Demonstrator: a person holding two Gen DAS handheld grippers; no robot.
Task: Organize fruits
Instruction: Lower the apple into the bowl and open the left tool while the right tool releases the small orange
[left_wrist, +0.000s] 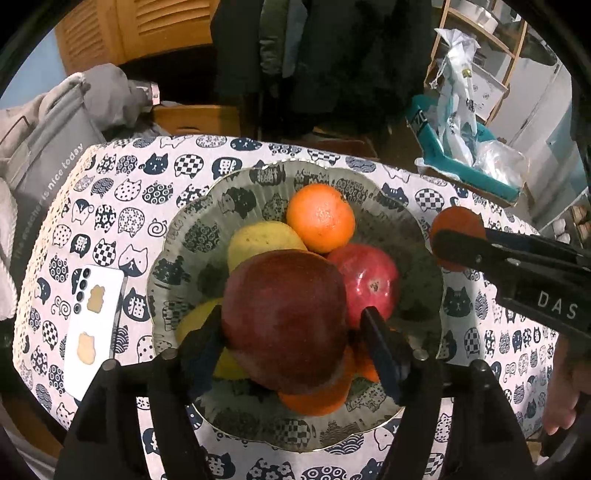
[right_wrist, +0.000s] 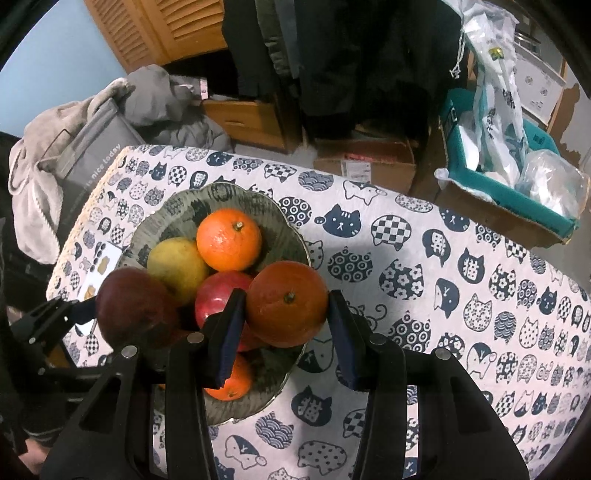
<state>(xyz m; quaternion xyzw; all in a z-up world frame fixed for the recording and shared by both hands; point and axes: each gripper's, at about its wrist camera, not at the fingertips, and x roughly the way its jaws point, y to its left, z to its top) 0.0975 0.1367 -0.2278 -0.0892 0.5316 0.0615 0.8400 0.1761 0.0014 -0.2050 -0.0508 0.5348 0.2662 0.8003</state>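
Observation:
A grey scalloped bowl holds an orange, a yellow fruit, a red apple and a lower orange. A large dark red fruit rests on top of the pile. My left gripper straddles it, open, with a thin gap at the right pad. My right gripper is shut on a deep orange fruit, held above the bowl's right rim.
The table wears a cat-print cloth. A white phone lies left of the bowl. A grey bag stands off the left edge. A teal box of plastic bags and a cardboard box sit beyond.

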